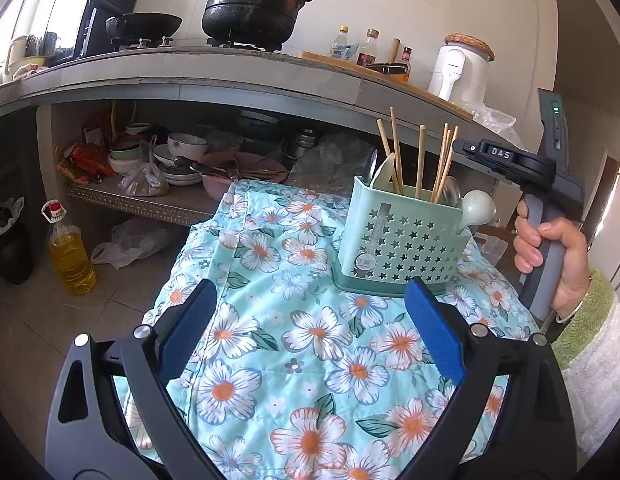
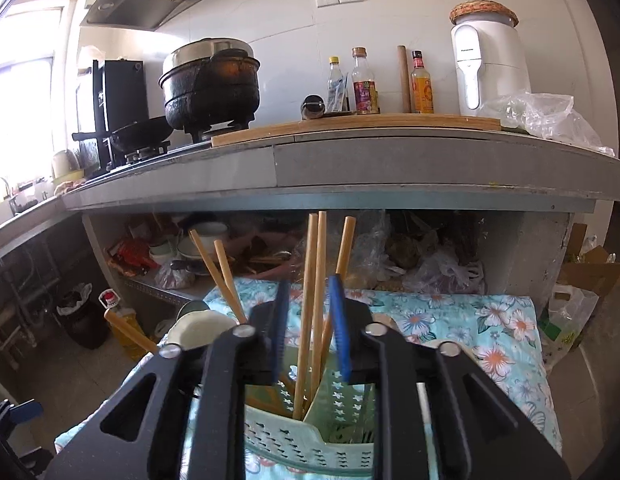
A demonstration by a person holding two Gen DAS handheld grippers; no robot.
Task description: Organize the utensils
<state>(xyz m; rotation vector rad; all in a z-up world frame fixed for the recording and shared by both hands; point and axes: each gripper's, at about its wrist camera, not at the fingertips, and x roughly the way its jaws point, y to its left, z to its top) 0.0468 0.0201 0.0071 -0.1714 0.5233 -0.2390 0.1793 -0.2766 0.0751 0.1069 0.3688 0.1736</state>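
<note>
A green star-holed utensil holder stands on the floral cloth. It holds several wooden chopsticks and white spoons. My left gripper is open and empty, low over the cloth just in front of the holder. My right gripper hovers directly above the holder, its blue fingers partly open on either side of two upright chopsticks, not clamping them. The right gripper's body and the holding hand show in the left wrist view.
A grey counter runs behind with a black pot, a wok, bottles and a white appliance. The shelf below holds bowls and bags. An oil bottle stands on the floor at the left.
</note>
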